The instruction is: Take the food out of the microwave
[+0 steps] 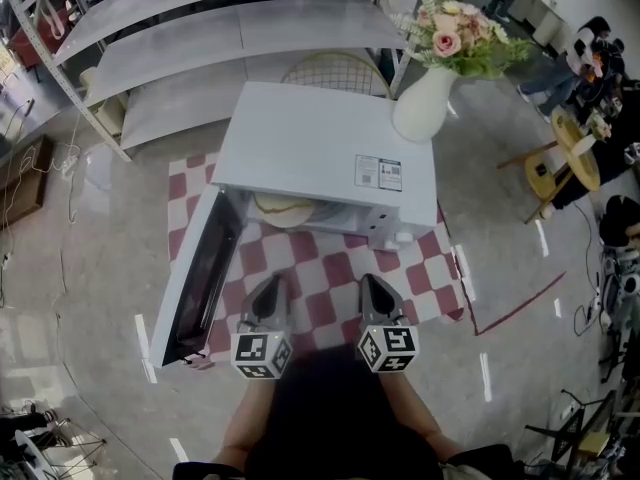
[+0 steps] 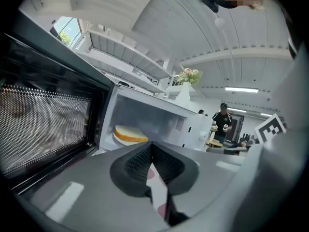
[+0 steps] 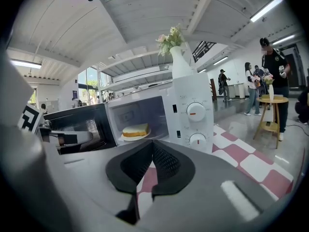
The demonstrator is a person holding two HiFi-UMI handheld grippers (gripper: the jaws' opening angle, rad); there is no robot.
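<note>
A white microwave (image 1: 320, 148) stands on a red-and-white checked cloth, its door (image 1: 200, 278) swung wide open to the left. Inside, a slice of cake or bread (image 1: 284, 208) lies on a white plate (image 3: 126, 138); the food also shows in the left gripper view (image 2: 128, 134) and the right gripper view (image 3: 135, 129). My left gripper (image 1: 268, 296) and right gripper (image 1: 376, 294) hover side by side just in front of the cavity, both shut and empty, short of the food.
A white vase of flowers (image 1: 432, 86) sits on the microwave's back right corner. Two control knobs (image 3: 196, 112) are on its right panel. Grey shelving (image 1: 200, 48) stands behind. A small round wooden table (image 1: 570, 148) and people are off to the right.
</note>
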